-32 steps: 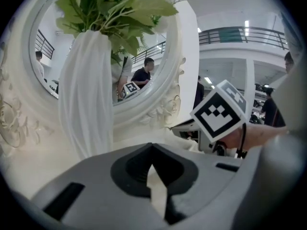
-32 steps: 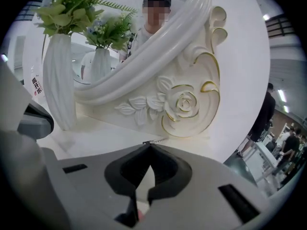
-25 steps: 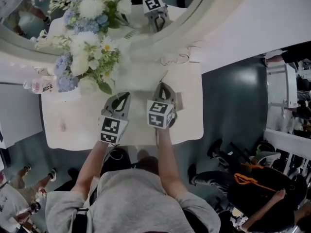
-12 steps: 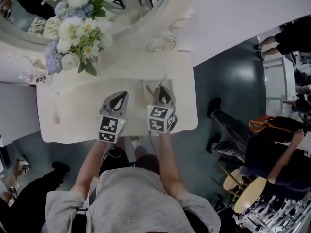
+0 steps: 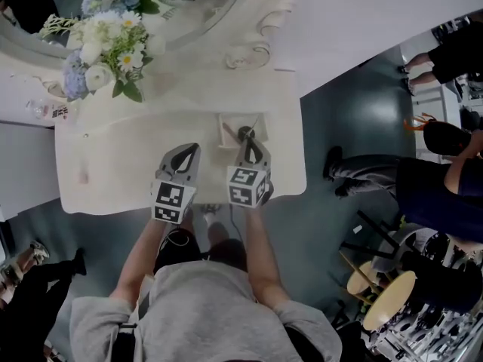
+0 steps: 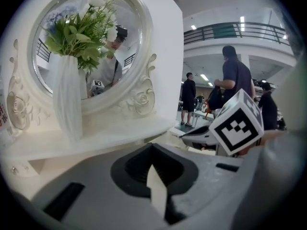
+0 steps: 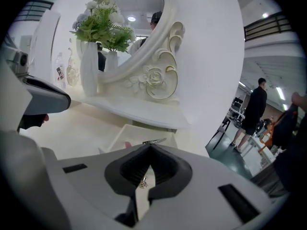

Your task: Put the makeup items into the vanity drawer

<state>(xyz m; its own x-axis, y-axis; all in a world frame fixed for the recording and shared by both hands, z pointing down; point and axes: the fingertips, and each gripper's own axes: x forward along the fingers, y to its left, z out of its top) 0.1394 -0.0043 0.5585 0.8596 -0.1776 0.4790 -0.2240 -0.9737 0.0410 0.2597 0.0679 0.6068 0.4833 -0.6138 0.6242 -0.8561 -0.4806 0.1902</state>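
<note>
Pinches a small metal pull (image 7: 143, 181) at the front of the open vanity drawer (image 5: 260, 118) with the right gripper (image 5: 252, 140) — jaws pressed fully together on it. Shows two things lying in that drawer, a pinkish stick (image 5: 229, 132) and a dark round piece (image 5: 244, 133). Holds the left gripper (image 5: 196, 148) just beside the right, over the white tabletop (image 5: 113, 164) — jaws closed, nothing between them.

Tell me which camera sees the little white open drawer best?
The head view: it looks down into the small white open drawer, showing most of its inside. The right gripper view shows only its far part, seen at a slant. The left gripper view does not clearly show it.
</note>
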